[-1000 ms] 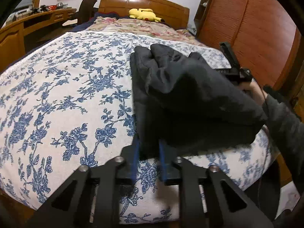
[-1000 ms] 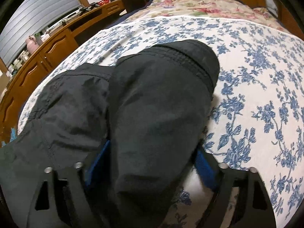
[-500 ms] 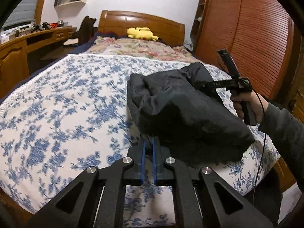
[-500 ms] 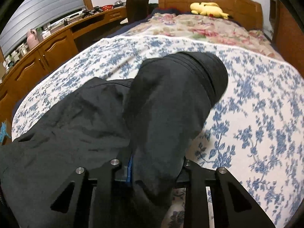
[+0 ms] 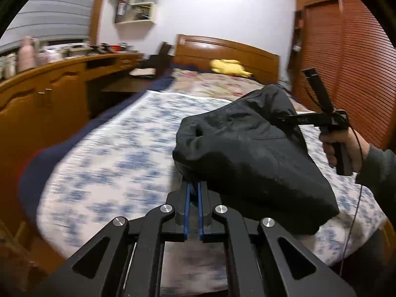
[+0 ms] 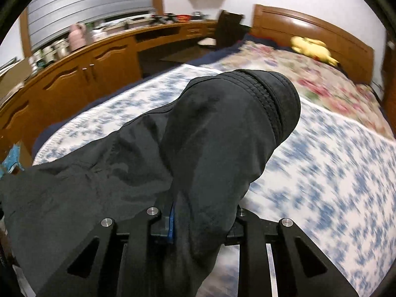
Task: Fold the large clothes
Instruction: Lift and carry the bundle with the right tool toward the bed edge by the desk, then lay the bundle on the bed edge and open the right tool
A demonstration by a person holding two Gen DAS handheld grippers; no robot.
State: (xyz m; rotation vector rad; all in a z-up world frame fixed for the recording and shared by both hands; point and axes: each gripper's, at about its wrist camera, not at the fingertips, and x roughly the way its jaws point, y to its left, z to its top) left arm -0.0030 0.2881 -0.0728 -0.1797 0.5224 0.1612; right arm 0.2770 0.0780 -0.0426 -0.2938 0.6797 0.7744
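A black garment [image 5: 247, 153], bunched and folded, hangs above the blue floral sheet [image 5: 111, 160] of the bed, held between both grippers. My left gripper [image 5: 194, 188] is shut on the garment's near lower edge, its blue pads almost together. In the same view a hand [image 5: 346, 146] holds my right gripper [image 5: 284, 120], whose tips are buried in the cloth's far upper corner. In the right wrist view, my right gripper [image 6: 200, 212] is shut on a thick fold of the garment [image 6: 222, 128], which drapes over the jaws; its ribbed hem [image 6: 277, 99] points away.
A long wooden desk with cupboards [image 5: 49, 99] runs along the bed's left side. At the head are a wooden headboard [image 5: 222, 49], a flowered quilt [image 6: 309, 74] and a yellow plush toy [image 5: 230, 66]. Slatted wardrobe doors [image 5: 346, 49] stand on the right.
The right jaws closed on the fold. Both grippers rose and lifted the garment off the sheet. Both views tilted up toward the room.
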